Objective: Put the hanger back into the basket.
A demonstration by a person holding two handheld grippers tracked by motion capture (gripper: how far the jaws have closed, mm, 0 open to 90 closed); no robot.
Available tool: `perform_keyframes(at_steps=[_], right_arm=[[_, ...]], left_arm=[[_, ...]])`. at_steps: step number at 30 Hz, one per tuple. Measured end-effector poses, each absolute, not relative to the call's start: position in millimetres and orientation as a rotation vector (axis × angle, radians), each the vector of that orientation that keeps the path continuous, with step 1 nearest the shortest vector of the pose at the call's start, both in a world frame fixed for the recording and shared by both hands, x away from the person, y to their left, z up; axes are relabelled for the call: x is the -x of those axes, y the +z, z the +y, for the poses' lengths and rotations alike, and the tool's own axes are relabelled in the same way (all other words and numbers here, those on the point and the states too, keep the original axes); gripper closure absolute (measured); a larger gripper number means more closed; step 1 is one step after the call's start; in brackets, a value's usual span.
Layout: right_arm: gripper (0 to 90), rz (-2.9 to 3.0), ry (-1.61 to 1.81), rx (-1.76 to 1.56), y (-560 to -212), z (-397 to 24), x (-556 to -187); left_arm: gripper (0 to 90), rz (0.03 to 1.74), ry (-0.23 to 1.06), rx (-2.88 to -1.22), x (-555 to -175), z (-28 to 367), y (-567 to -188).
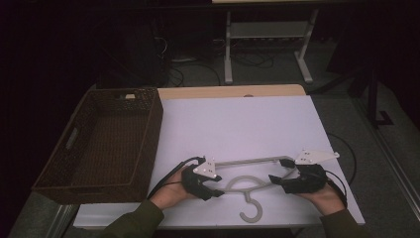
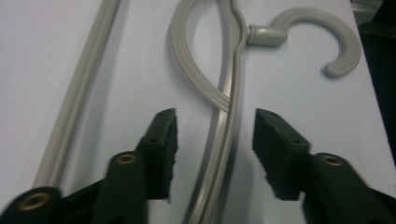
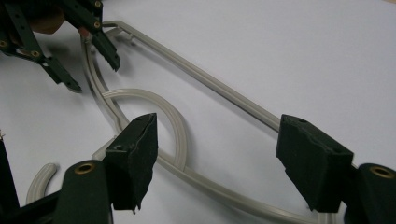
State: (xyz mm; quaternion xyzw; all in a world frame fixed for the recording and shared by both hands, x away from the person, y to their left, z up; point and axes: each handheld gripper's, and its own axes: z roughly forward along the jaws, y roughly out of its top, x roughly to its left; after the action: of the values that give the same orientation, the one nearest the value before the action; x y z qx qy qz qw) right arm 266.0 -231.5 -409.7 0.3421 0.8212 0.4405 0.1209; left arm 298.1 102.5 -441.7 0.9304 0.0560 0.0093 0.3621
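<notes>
Straddling a grey plastic hanger (image 1: 247,171) on a white table (image 1: 237,124), two hand-held grippers sit with jaws apart.

The left gripper (image 2: 215,140), at about 8 o'clock in the high view, has its jaws partly spread, one on each side of the hanger's arm without pressing it. The right gripper (image 3: 217,161), at about 4 o'clock, is spread wider over the hanger's arm and bar, its pads clear of both. The hanger lies flat near the table's front edge, pale grey and ribbed, with a looped neck and its hook (image 1: 251,210) pointing to 6 o'clock. A dark wicker basket (image 1: 84,183) stands at 9 o'clock.
</notes>
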Motion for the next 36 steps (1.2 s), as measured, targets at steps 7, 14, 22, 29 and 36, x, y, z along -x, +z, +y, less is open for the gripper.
perform_keyframes(at_steps=[7,14,22,29,36], right_arm=[[29.5,2.376,1.297,-1.001,-409,-235,-267],[29.7,2.367,1.301,-1.017,-408,-236,-267],[29.9,2.348,1.315,-1.026,-406,-239,-267],[29.9,2.318,1.327,-1.028,-404,-242,-267],[29.9,2.29,1.337,-1.043,-402,-246,-266]], left_arm=[[69.0,0.107,0.023,-2.403,-296,100,-444],[76.5,0.116,-0.002,-2.391,-299,100,-445],[80.5,0.09,0.001,-2.397,-298,99,-445],[82.5,0.13,-0.013,-2.415,-299,97,-443],[82.6,0.158,-0.018,-2.424,-299,96,-441]])
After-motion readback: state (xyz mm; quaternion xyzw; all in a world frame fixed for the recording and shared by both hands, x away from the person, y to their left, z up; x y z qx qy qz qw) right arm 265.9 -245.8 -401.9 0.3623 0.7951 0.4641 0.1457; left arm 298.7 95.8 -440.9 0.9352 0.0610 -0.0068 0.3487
